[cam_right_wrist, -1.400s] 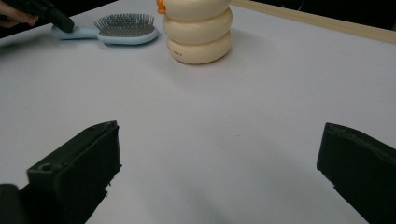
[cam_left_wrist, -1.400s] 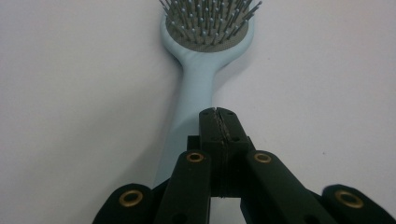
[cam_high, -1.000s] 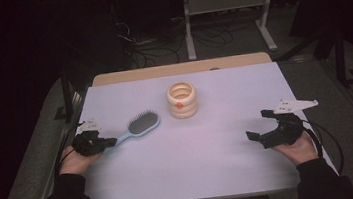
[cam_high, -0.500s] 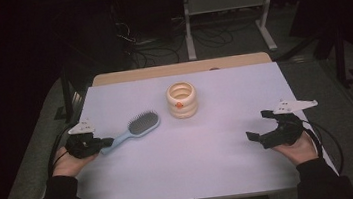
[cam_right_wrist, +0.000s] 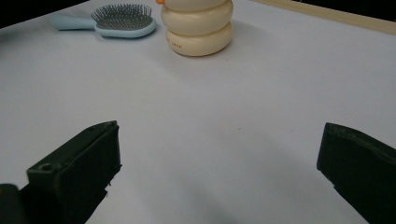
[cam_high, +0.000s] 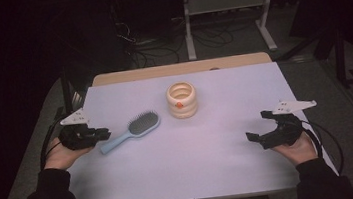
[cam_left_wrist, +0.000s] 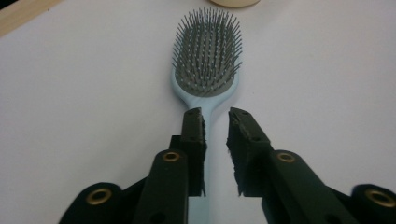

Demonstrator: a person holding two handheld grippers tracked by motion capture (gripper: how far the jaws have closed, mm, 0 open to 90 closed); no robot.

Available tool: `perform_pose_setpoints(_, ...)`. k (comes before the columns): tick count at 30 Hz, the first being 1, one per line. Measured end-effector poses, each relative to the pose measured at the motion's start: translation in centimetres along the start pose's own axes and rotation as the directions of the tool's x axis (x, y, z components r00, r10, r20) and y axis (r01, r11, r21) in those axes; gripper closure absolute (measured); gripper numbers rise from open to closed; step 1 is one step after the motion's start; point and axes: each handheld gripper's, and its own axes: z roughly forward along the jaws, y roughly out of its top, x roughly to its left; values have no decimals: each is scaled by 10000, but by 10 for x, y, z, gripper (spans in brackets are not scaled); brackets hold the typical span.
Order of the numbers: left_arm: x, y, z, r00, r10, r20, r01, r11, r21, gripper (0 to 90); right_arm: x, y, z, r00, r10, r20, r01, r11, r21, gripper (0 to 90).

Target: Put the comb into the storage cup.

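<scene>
Hairbrush [cam_high: 132, 129] placement is recorded on the pale tabletop [cam_high: 198, 177], left of centre, bristles up, lying at a slant with its head towards the stacked cream rings [cam_high: 182, 100] and its light-blue handle towards the left gripper [cam_high: 102, 135]. That gripper is held low at the left edge of the table in the person's left hand [cam_high: 62, 153], levelled along the handle. In the left gripper view its jaws are seen to flank the handle of the hairbrush [cam_left_wrist: 207, 70] with a narrow gap on either side; they have just been opening, and the pads are not pressed on it. This gap cannot be made out from the high view. The right gripper [cam_high: 261, 130] is held in the right hand [cam_high: 298, 148] near the right edge, well apart from the brush, angled towards the table's middle. Its jaws are seen set wide apart over bare surface in the right gripper view, where the rings [cam_right_wrist: 197, 25] and brush [cam_right_wrist: 116, 21] appear farther off, just beside each other.
</scene>
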Motion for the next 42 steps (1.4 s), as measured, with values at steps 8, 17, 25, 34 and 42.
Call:
perform_pose_setpoints(8,4,24,4,9958,-19,919,-22,9990,440,505,0,0,0,10000,-2,-59,2,10000,42,0)
perform_pose_setpoints(17,6,32,15,9957,168,912,-243,9963,825,313,1,0,1,10000,-32,-88,32,10000,78,0)
perform_pose_setpoints(25,9,29,24,9958,-7,919,-98,9934,1140,86,1,0,2,9999,-21,-164,24,9999,169,0)
perform_pose_setpoints(34,9,28,48,9955,168,933,-345,9809,1916,0,2,0,3,9997,-77,-227,82,9997,227,0)
perform_pose_setpoints(42,8,25,58,9940,350,1033,-581,9712,2309,0,2,0,3,9997,-91,-227,97,9996,255,0)
